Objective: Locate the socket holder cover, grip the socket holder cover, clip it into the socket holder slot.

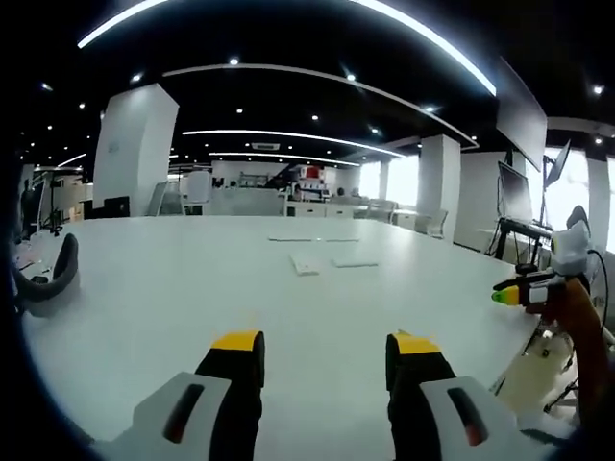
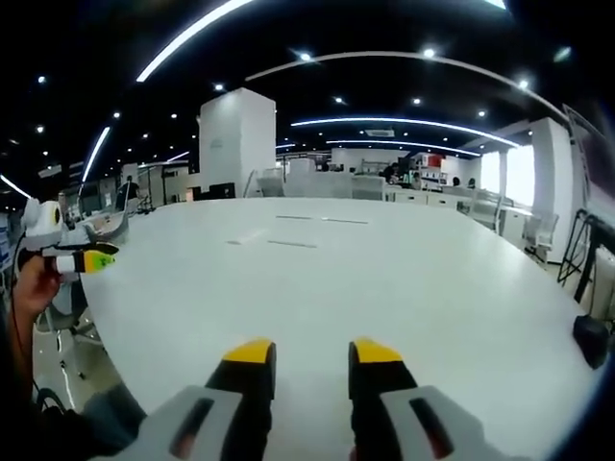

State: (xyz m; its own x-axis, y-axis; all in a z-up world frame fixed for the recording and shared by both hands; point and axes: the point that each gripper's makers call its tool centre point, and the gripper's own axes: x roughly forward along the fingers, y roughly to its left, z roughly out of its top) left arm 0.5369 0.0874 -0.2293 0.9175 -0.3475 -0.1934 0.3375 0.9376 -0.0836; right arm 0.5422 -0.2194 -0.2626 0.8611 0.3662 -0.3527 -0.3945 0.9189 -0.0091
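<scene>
Left gripper [image 1: 325, 353]: yellow-tipped black jaws spread apart over the large white table [image 1: 192, 288], nothing between them.
Right gripper [image 2: 312, 357]: 2 yellow-tipped jaws parted, a narrower gap, holding nothing; it enters the left gripper view at the right edge.
Socket holder parts: flat white rectangular pieces [image 1: 306, 263] lie far out on the table, well ahead of the left gripper; which is the cover, cannot tell.
Hand [image 2: 34, 283]: grips the other tool at the table's left edge.

- Table [image 1: 192, 288] spreads ahead of both grippers.
- Flat pieces [image 1: 327, 259] lie mid-table, far from the jaws.
- Pillar [image 1: 135, 149] stands behind the table, left.
- Monitor [image 1: 512, 192] sits off its right edge.
</scene>
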